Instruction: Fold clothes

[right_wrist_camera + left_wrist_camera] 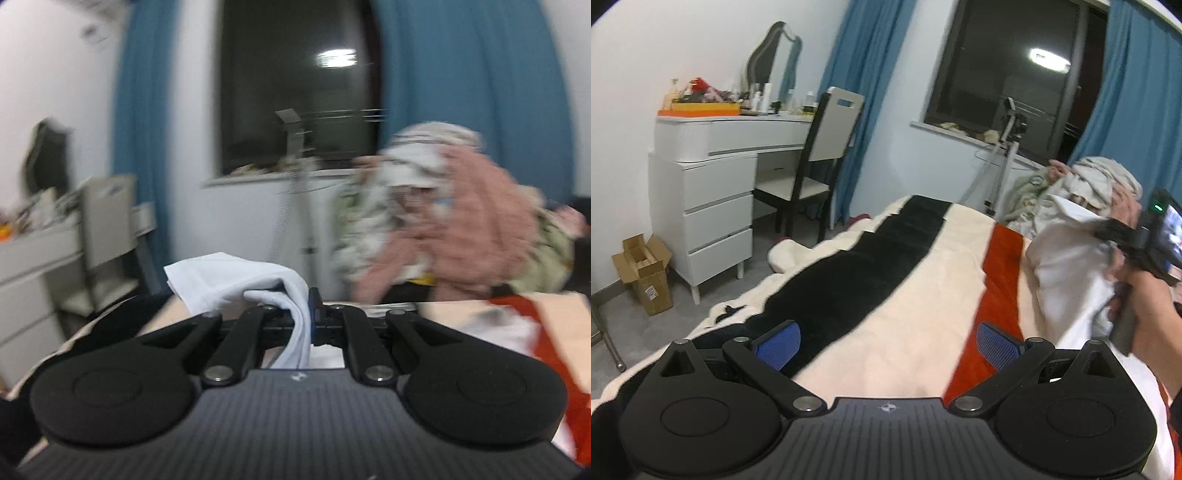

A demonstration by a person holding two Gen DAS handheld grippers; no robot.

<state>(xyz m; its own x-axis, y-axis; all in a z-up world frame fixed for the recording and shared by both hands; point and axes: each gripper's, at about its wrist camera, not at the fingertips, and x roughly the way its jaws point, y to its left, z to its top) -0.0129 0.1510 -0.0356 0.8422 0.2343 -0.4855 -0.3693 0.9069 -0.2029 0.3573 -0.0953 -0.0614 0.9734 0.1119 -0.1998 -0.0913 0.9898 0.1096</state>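
Over at 3 o'clock the right gripper [308, 317] is clamped on the white garment [236, 280], probably lifting it to shake flat, while the left gripper [886, 343] waits, jaws wide apart, over the striped blanket [908, 295].

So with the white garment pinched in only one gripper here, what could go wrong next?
1. The right gripper clamps a bunched fold of the white garment, so it may slip or unfold unevenly.
2. The left gripper is open over the striped blanket and could pinch that instead of the garment.
3. The right view is motion-blurred, so fast swinging might reach the clothes pile.
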